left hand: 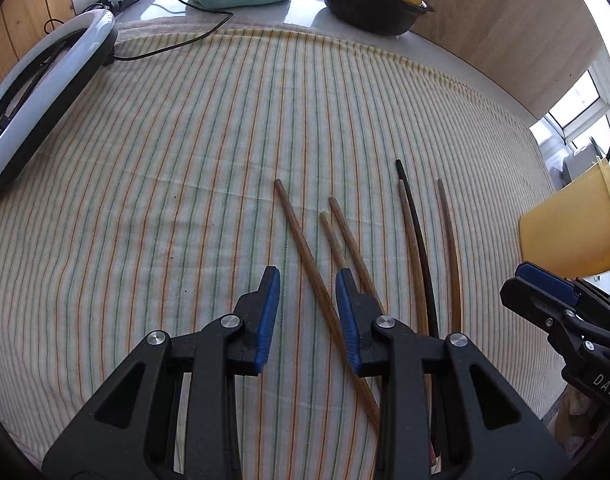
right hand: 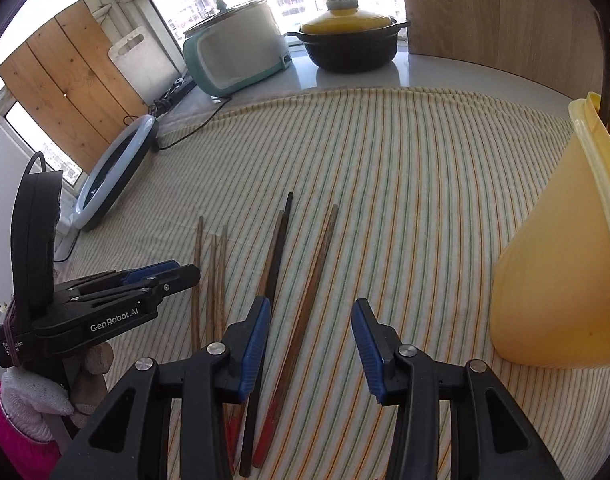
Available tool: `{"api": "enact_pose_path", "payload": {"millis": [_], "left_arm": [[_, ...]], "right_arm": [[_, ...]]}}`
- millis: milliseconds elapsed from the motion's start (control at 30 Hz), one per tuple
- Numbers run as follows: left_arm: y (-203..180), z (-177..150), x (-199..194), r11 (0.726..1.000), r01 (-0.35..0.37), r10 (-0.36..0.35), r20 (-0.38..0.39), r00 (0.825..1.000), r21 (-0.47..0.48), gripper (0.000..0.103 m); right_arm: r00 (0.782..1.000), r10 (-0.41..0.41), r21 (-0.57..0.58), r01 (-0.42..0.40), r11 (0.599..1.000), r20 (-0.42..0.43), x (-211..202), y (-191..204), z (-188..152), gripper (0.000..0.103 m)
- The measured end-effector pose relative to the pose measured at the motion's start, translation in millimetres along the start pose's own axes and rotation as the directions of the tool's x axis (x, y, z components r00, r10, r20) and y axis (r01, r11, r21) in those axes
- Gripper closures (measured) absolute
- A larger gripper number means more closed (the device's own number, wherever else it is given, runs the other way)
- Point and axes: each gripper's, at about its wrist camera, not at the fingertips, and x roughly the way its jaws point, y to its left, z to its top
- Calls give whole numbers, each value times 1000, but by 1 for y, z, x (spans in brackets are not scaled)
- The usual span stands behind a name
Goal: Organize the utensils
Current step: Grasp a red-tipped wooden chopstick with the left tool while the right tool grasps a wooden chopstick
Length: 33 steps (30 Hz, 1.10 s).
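At far left a ring light (left hand: 45,92) lies flat on the striped cloth (left hand: 185,168), its cord trailing back toward a teal cooker (right hand: 237,52). Right of the cooker sits a black pot (left hand: 369,8) with a yellow lid. Wooden boards (right hand: 69,80) lean at the window behind, and a white cutting board (right hand: 139,64) stands beside them.

Six chopsticks lie on the cloth, nothing covering them. Three light ones (left hand: 305,240) lie in a loose fan at left. Next to them lie a brown stick and a black stick (left hand: 415,224) close together. A third dark stick (left hand: 451,240) lies a little further right.

The left gripper (left hand: 307,280) hangs over the light three, jaws apart and empty; the leftmost light stick runs through the gap, untouched.

The right gripper (right hand: 311,308) hangs over the dark ones, jaws wider and empty; the rightmost stick (right hand: 313,272) runs between its pads, touching neither.

At far right a yellow cup (right hand: 561,264) leans tilted, with sticks in it.
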Motion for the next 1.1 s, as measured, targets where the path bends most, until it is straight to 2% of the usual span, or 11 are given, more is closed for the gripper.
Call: {"api": "enact_pose_path", "payload": {"millis": [200,300,367,667,800,867,1100], "left_arm": [[-10,0,7,998,-41,40,9,999,37,75],[-12,2,9,996,-70,69,23,997,58,85],[-10,3,10,996,-67,66,28,997,55,92],[-3,5,10,998,-36,35,33,999,43,96],[1,5,9,999,-20,19,32,999,31,98],[3,5,7,1000,-11,10,33,999,23,98],[7,4,-7,999,32,-33,58,998,10,99]], "right_arm": [[998,-21,26,22,999,-61,23,-5,7,66],[996,-34,50,38,998,-84,32,-8,10,69],[995,-32,64,38,997,-95,37,-10,12,69],[992,-76,16,78,997,-98,48,6,15,72],[984,-158,-84,150,985,-86,53,19,16,86],[981,-173,-109,163,981,-85,53,21,17,94],[992,-73,-11,72,997,-98,44,5,17,99]]}}
